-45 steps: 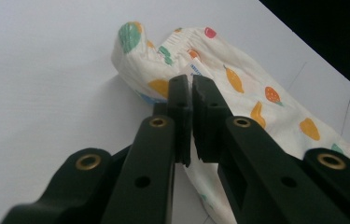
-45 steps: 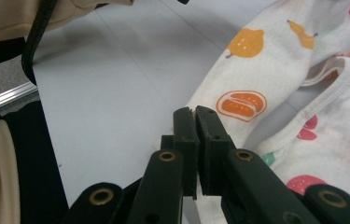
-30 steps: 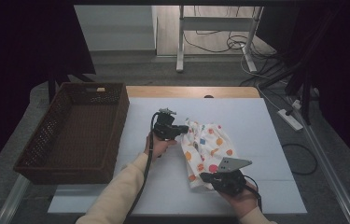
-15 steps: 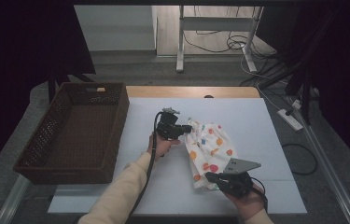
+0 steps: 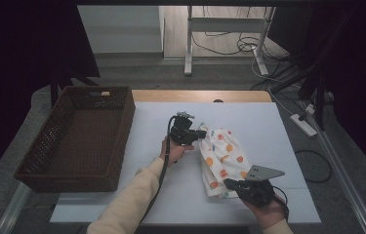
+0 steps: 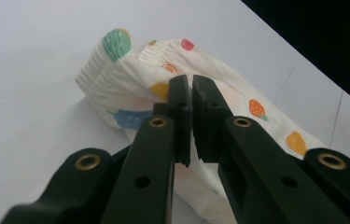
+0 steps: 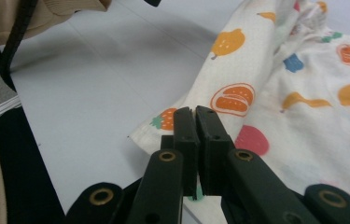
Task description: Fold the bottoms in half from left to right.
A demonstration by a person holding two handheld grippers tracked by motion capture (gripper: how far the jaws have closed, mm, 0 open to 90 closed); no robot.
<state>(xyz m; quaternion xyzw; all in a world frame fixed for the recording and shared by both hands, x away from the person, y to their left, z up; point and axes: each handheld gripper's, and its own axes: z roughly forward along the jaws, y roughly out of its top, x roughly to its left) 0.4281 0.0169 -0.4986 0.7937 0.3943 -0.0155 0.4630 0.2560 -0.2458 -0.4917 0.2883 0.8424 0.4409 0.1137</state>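
White covering tops the table [image 5: 249, 117], with grey floor, a desk frame and loose cables behind it. From the high view, a brown wicker basket [image 5: 75, 136] sits on the table's left part. A fruit-printed cloth [image 5: 222, 158] lies right of centre, bunched into a long strip. The left gripper [image 5: 204, 134] is at the cloth's far end, its jaws pressed together on the fabric there. The right gripper [image 5: 229, 184] is at the near end, jaws likewise closed on the cloth's edge, a grey plate on top of it. A cream sleeve [image 5: 127, 204] reaches in from the bottom edge.

Left gripper view: the two black jaws of the left gripper [image 6: 191, 93] stand nearly together, pinching a fold of the cloth [image 6: 130, 84], whose gathered waistband end rises beyond the tips off the white surface.

Right gripper view: the right gripper [image 7: 195, 116] has its jaws closed on the cloth [image 7: 303, 93] at its edge, beside a strawberry and an orange slice print. The sleeve [image 7: 46, 14] and a black cable show at upper left.
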